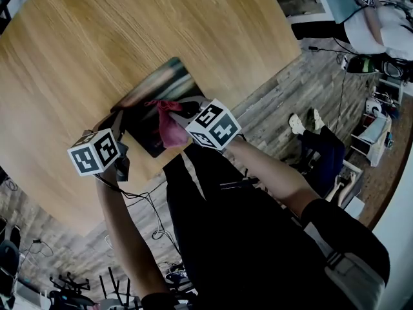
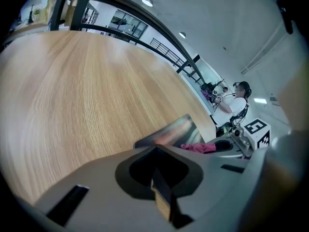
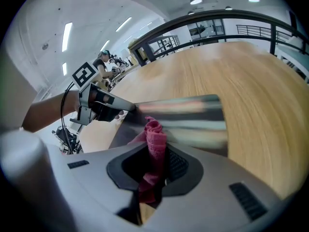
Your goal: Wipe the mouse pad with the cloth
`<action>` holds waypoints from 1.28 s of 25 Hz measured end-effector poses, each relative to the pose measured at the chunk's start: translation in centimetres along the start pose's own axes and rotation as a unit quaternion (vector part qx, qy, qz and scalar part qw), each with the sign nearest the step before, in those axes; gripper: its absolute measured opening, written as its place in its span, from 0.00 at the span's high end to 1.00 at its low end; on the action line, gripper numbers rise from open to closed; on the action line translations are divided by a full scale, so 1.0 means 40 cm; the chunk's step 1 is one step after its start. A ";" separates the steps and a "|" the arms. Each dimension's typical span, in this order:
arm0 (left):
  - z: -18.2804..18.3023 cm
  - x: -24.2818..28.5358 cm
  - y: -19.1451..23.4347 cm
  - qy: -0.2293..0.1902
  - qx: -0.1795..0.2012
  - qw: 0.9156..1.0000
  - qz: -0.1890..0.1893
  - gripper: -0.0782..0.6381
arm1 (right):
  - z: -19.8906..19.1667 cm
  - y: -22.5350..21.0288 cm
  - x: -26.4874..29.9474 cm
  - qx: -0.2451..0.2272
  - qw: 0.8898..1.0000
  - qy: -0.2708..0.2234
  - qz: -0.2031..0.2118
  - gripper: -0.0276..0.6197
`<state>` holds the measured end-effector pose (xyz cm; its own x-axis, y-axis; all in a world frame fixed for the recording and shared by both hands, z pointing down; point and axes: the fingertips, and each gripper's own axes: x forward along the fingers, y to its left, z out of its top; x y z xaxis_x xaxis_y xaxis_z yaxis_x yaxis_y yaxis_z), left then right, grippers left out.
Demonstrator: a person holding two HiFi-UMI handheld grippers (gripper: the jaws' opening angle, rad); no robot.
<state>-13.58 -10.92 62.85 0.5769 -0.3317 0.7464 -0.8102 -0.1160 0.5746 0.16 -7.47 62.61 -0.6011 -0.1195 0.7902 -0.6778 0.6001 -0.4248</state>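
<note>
The mouse pad (image 1: pixel 152 95) is a dark, shiny sheet. It lies flat on the round wooden worktop (image 1: pixel 97 37), close to the edge, in the middle of the head view. A pink cloth (image 1: pixel 169 126) sits over its lower right edge.

The right gripper (image 3: pixel 157 158) has its jaws squeezed tight on the cloth. The cloth sticks up between them in a bunched fold. One end hangs down onto the pad, or just above it; I cannot tell which.

The left gripper (image 2: pixel 161 195) is at the pad's left corner. Its jaws are pressed together and I see nothing between them. In the right gripper view its tip meets that corner. It looks like it is there to hold the pad down, but I cannot tell if it pinches the pad or only pushes on it.

I think the wiping step is the one going on, near the close edge of the pad. Most of the pad lies farther out. Next, the cloth needs to be pushed down flat and slid across to the far side. The left gripper should stop the pad from sliding.

I cannot read any words or brand names. The only marks are black and white squares on the left marker cube (image 1: pixel 95 151) and the right marker cube (image 1: pixel 214 125).
</note>
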 end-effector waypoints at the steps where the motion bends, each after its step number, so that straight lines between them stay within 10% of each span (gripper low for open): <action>1: -0.002 -0.002 0.001 0.000 -0.006 1.000 0.000 0.86 | 0.000 -0.013 -0.008 0.002 1.000 -0.003 -0.005 0.86; 32: -0.012 0.015 0.018 -0.052 -0.046 0.996 0.056 0.86 | -0.107 -0.329 -0.228 0.024 0.983 -0.031 -0.181 0.86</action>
<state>-13.77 -10.75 63.89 0.4654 -0.4343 0.7712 -0.8531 0.0119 0.5215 16.38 -10.90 62.89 -0.3396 -0.3673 0.8659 -0.8706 0.4712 -0.1416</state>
